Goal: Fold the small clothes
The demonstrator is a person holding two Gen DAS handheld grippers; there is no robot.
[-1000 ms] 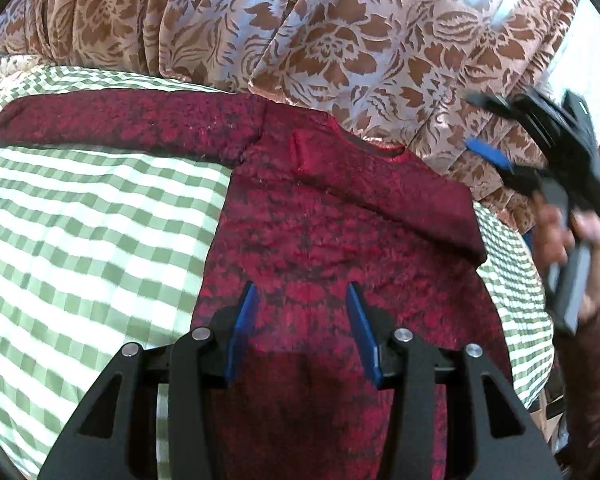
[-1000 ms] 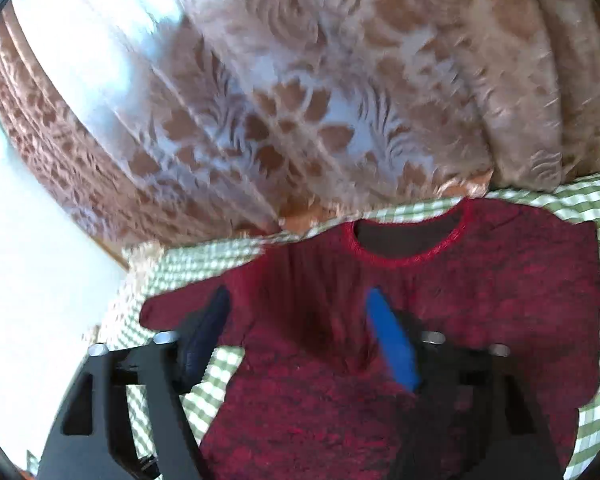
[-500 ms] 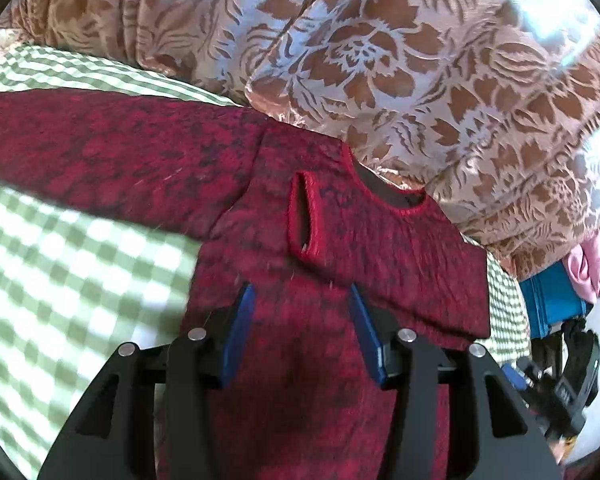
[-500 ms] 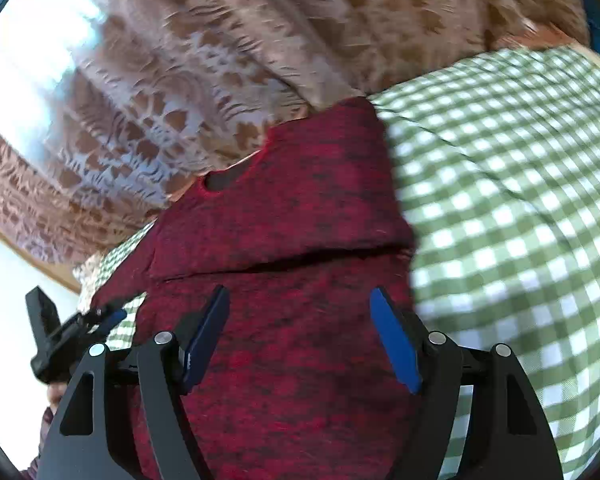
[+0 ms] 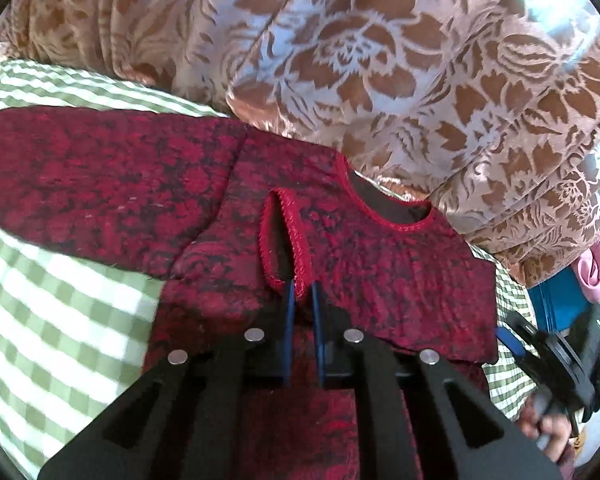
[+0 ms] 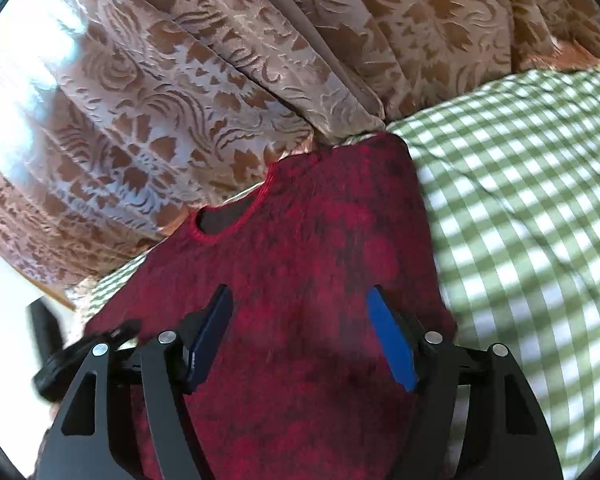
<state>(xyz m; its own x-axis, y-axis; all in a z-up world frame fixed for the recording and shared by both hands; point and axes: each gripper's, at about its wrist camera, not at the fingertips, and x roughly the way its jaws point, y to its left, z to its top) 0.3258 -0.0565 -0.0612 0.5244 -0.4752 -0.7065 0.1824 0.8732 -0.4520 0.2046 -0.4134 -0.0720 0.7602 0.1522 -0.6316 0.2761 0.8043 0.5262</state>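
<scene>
A small dark red patterned top [image 5: 380,272] lies flat on a green checked cloth [image 5: 52,312], neck toward the curtain. One sleeve [image 5: 100,184] stretches out to the left; the other is folded across the chest, its cuff [image 5: 288,240] open. My left gripper [image 5: 302,292] is shut on the cuff's lower edge. My right gripper [image 6: 300,320] is open and empty above the top's body [image 6: 312,240], and also shows at the right edge of the left wrist view [image 5: 548,356].
A brown and white flowered curtain [image 5: 380,60] hangs right behind the top. The green checked cloth extends to the right in the right wrist view [image 6: 520,220]. Pink [image 5: 596,268] and blue [image 5: 556,304] items sit at the far right.
My left gripper moved forward to the folded sleeve's cuff and closed on it. My right gripper swung down over the garment's body and stayed open.
</scene>
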